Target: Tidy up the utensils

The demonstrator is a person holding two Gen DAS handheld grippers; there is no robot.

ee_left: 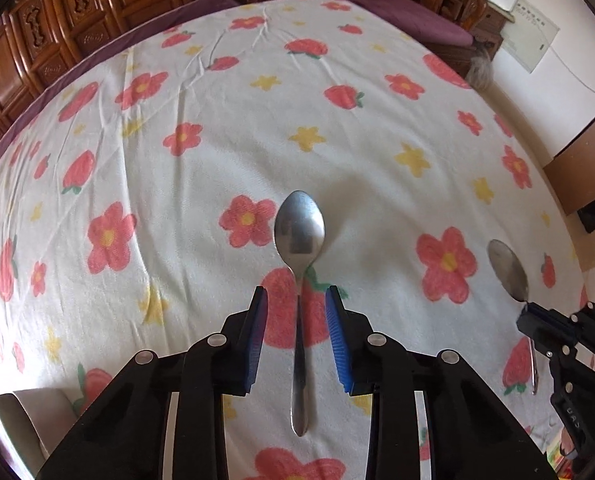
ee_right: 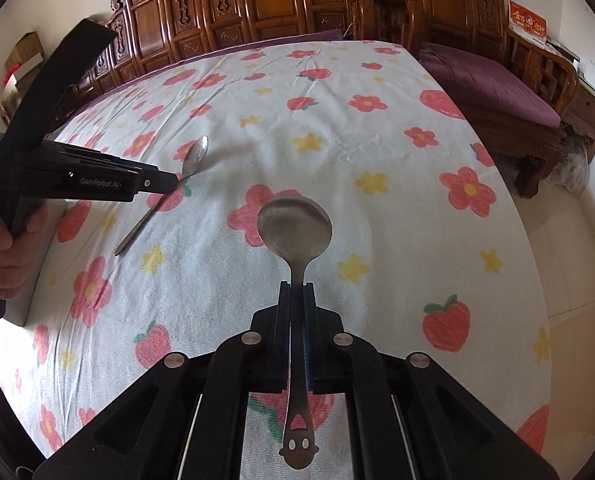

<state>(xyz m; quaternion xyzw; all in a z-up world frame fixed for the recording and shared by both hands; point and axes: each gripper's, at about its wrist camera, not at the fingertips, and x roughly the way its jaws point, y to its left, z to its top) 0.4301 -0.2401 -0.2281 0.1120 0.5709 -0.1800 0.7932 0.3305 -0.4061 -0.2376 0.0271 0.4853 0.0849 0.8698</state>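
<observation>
Spoons on flowered bedsheet (ee_left: 201,208) before carved wooden furniture (ee_right: 281,4): left gripper (ee_left: 297,300) spread, right gripper (ee_right: 297,286) pinching round spoon (ee_right: 295,228).

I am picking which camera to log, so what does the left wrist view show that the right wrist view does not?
Only the left wrist view shows the left tool open, its blue pads astride the slim spoon lying on the cloth, plus a wall panel.

Only the right wrist view shows the round spoon's smiley handle end and the person's hand.

Both show both spoons, the floral cloth, carved wooden furniture, and the right tool shut on the round spoon.
</observation>
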